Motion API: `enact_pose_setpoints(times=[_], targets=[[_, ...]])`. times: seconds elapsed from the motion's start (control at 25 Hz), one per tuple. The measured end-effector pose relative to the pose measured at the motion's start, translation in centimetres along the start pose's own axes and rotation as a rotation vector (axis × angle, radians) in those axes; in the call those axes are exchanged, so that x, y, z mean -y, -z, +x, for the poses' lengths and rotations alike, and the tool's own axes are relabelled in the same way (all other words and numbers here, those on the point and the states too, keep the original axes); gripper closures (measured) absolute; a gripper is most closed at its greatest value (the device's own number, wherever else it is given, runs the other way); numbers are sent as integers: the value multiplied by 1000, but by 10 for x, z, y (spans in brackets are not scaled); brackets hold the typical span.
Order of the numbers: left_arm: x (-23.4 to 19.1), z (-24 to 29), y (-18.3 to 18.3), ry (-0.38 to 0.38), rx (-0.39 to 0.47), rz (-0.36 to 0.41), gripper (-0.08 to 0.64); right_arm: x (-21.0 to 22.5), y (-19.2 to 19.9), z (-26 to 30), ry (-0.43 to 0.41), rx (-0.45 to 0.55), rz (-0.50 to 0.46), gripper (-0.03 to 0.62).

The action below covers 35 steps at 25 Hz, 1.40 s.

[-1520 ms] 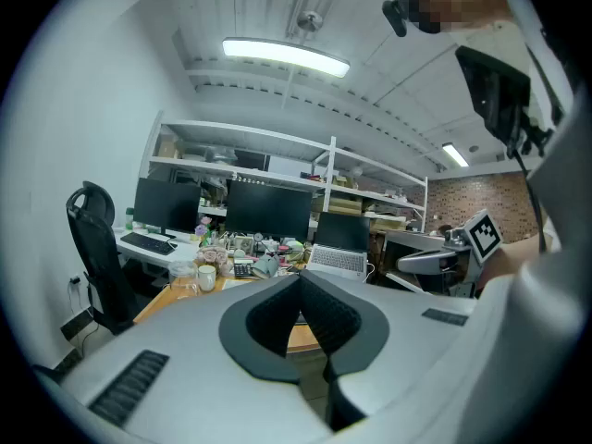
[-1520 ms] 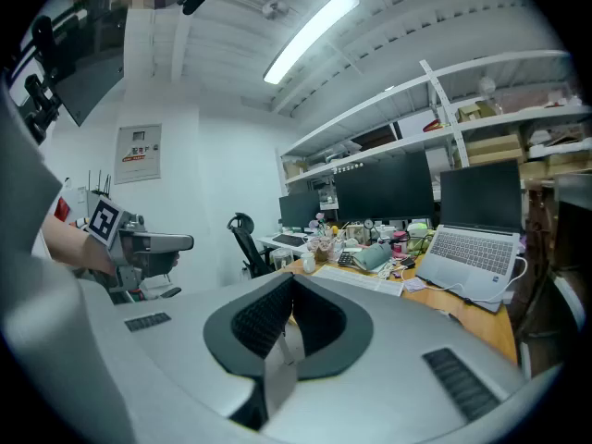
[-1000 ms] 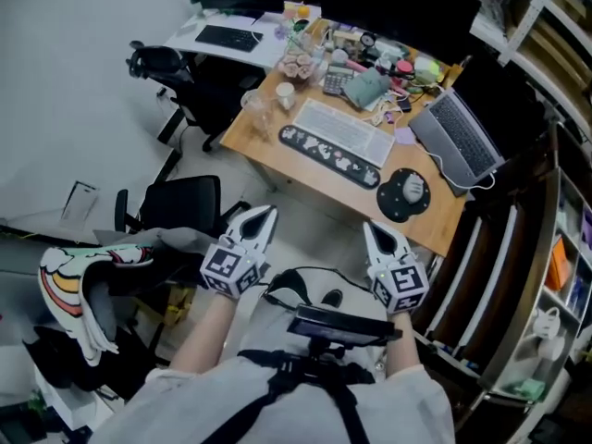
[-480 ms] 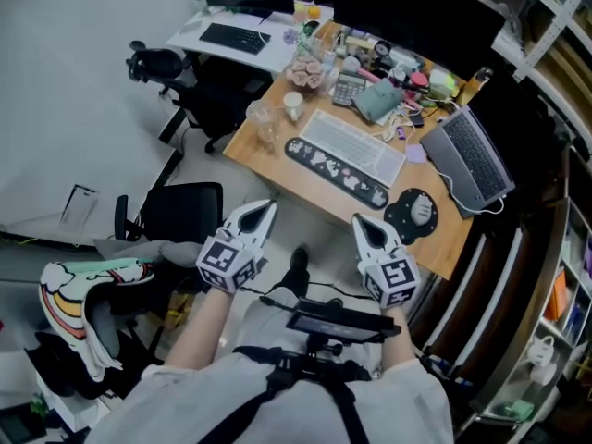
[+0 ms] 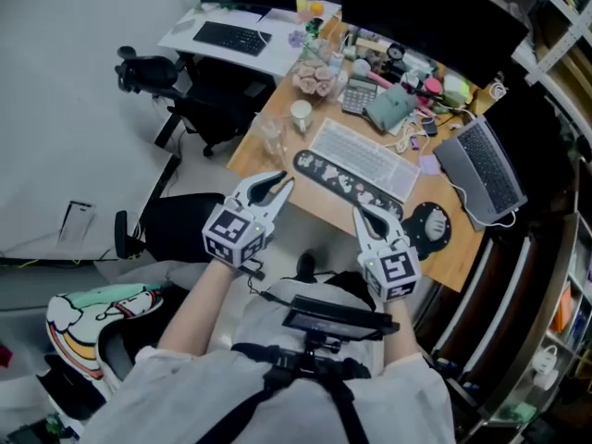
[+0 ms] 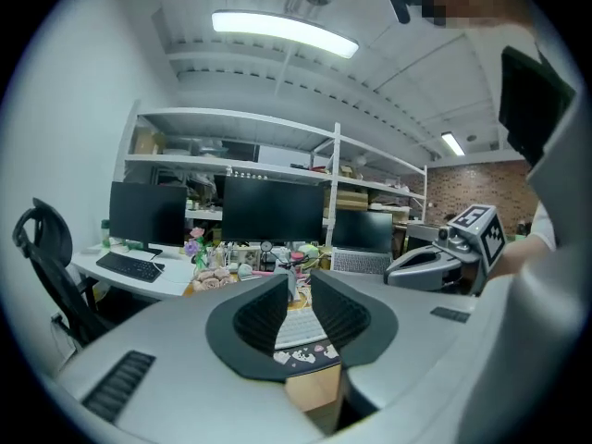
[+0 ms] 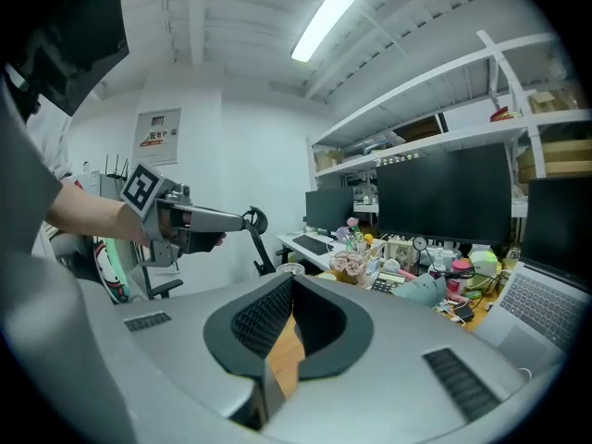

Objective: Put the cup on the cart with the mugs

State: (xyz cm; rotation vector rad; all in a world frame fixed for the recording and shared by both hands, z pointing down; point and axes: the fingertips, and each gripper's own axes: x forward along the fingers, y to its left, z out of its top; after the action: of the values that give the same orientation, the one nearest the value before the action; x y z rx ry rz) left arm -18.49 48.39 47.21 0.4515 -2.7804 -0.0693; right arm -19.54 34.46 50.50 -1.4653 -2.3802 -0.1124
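A white cup (image 5: 301, 114) stands near the left end of the wooden desk (image 5: 268, 118), with a clear glass (image 5: 270, 137) just in front of it. The cup's rim also shows in the right gripper view (image 7: 290, 268). My left gripper (image 5: 280, 185) hovers over the desk's near edge, short of the glass. Its jaws are opening: a narrow gap shows between the pads (image 6: 268, 313), with nothing in it. My right gripper (image 5: 359, 215) is held level beside it, before the desk's front edge, shut and empty. No cart with mugs is in view.
On the desk lie a keyboard (image 5: 365, 151), a patterned wrist rest (image 5: 340, 178), a laptop (image 5: 486, 169), a mouse on a round pad (image 5: 431, 225) and clutter below a dark monitor (image 5: 435, 17). Black office chairs (image 5: 180, 225) (image 5: 148, 67) stand left. Shelving (image 5: 564, 248) runs along the right.
Both grippers have moved forward toward the desk, which now lies nearer. The left gripper's jaws, closed before, have parted slightly. The right gripper stays shut.
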Motion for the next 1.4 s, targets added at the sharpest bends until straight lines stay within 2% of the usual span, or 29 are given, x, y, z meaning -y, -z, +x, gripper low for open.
enact_pose_setpoints(times=[0.04, 0.2, 0.28, 0.36, 0.44, 0.56, 0.64, 0.76, 0.96, 1.24, 1.32, 1.4], targets=[[-6, 9, -4, 12, -21, 17, 456, 1, -2, 6, -5, -4, -5, 603], [-27, 47, -18, 35, -102, 94, 380, 7, -3, 31, -44, -27, -53, 603], [-44, 70, -24, 19, -140, 127, 341, 11, -4, 44, -57, -49, -45, 603], [-64, 97, -28, -7, -178, 142, 333, 19, -3, 58, -79, -63, -49, 603], [-79, 123, -24, -16, -233, 145, 275, 28, 1, 69, -109, -72, -65, 603], [-103, 159, -7, -14, -370, 155, 223, 40, 2, 86, -134, -96, -55, 603], [-120, 183, 6, -3, -461, 173, 217, 46, 1, 96, -152, -104, -46, 603], [-139, 216, 28, 39, -592, 193, 175, 52, 4, 109, -187, -108, -43, 603], [-169, 266, 56, 91, -723, 207, 137, 63, 15, 128, -230, -108, -33, 603], [-210, 316, 103, 104, -826, 237, 137, 79, 36, 140, -253, -147, 29, 603], [-223, 320, 121, 82, -876, 223, 137, 83, 42, 141, -258, -163, 43, 603], [-243, 309, 142, 13, -986, 217, 135, 88, 51, 143, -269, -168, 46, 603]])
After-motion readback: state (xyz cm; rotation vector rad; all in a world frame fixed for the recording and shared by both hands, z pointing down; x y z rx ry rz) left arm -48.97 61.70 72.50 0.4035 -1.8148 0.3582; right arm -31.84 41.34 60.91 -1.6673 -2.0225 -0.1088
